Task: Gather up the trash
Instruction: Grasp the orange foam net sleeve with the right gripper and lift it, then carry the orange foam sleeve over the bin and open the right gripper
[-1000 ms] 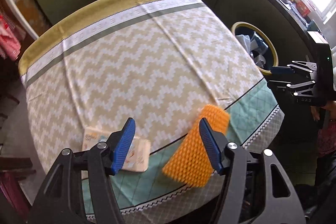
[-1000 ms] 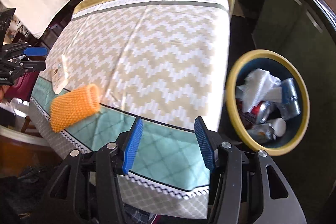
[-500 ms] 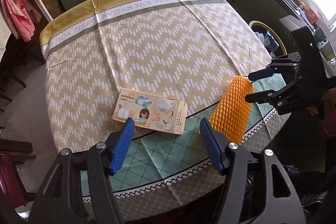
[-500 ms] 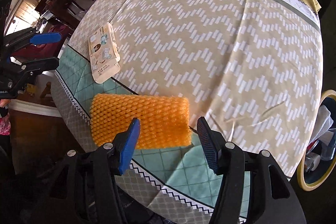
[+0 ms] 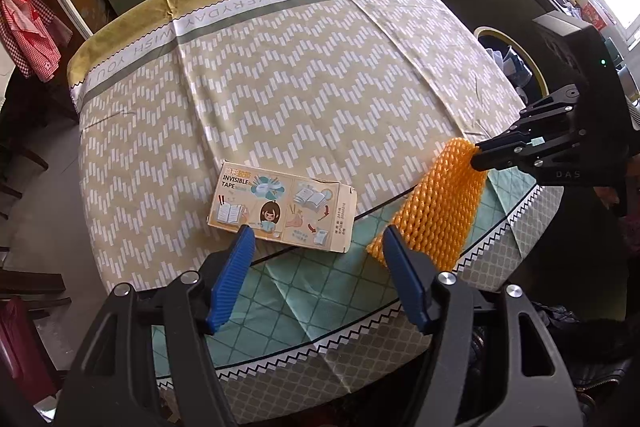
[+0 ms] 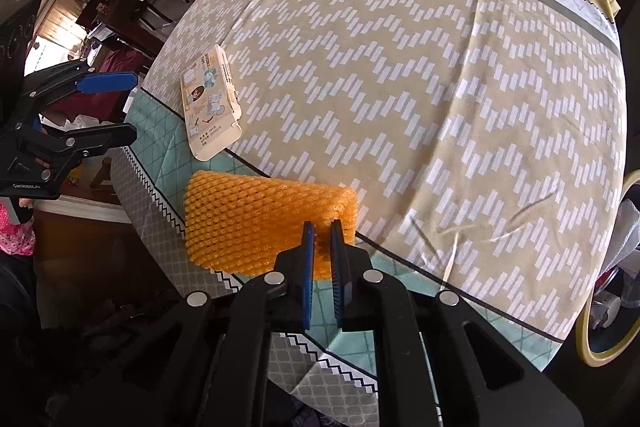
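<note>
An orange foam net sleeve [image 5: 440,203] lies on the teal border of the tablecloth near the table's front edge. My right gripper [image 6: 322,227] is shut on one end of the sleeve [image 6: 256,223], which is pinched flat between the blue pads. From the left wrist view, the right gripper [image 5: 476,157] reaches in from the right. A flat cardboard "Invisible Tape" box [image 5: 284,211] lies left of the sleeve. My left gripper [image 5: 318,233] hangs open just above the box's near edge, with nothing held. The box [image 6: 210,107] and the left gripper [image 6: 134,105] also appear at the right wrist view's left side.
The table [image 5: 320,87] carries a beige zigzag cloth with a yellow far border. A yellow-rimmed trash bin [image 6: 600,355] holding cans and paper stands on the floor off the table's right side, also seen as the bin [image 5: 532,63]. Dark green cabinets line the back.
The right gripper swung from beside the bin over to the foam sleeve and closed on its end. The left gripper drew back, bringing the tape box into full view, and stayed open.
</note>
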A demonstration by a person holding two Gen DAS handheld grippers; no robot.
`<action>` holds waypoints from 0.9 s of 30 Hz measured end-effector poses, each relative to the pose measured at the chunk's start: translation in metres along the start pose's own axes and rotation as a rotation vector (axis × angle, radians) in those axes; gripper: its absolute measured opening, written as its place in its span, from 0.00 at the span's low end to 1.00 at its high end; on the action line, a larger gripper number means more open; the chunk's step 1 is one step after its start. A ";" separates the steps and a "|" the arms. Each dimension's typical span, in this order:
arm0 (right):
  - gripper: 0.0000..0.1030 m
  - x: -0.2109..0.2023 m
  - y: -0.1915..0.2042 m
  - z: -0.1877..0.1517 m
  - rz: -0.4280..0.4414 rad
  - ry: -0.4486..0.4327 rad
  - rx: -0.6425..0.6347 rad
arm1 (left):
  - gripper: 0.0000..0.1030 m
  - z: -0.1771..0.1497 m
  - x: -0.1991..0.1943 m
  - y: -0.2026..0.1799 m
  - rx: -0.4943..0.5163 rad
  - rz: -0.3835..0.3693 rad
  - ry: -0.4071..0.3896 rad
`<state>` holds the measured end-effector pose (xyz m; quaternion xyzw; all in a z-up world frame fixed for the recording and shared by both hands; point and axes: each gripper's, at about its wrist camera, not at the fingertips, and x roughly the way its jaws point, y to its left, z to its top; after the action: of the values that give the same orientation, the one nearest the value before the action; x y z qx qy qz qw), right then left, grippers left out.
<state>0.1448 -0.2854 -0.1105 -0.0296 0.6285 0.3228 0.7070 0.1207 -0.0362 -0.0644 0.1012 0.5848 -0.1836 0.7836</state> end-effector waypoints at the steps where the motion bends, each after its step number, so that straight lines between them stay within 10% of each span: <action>1: 0.08 -0.005 0.000 -0.002 -0.002 -0.010 -0.001 | 0.62 0.000 0.000 -0.001 0.002 0.001 0.000; 13: 0.07 -0.105 -0.037 -0.034 -0.133 -0.206 0.088 | 0.65 0.005 0.000 -0.018 0.048 0.001 -0.001; 27: 0.07 -0.204 -0.225 -0.116 -0.294 -0.398 0.556 | 0.65 0.012 0.002 -0.040 0.099 -0.001 0.010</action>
<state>0.1545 -0.6008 -0.0310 0.1367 0.5316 0.0342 0.8352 0.1158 -0.0778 -0.0604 0.1402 0.5789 -0.2122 0.7747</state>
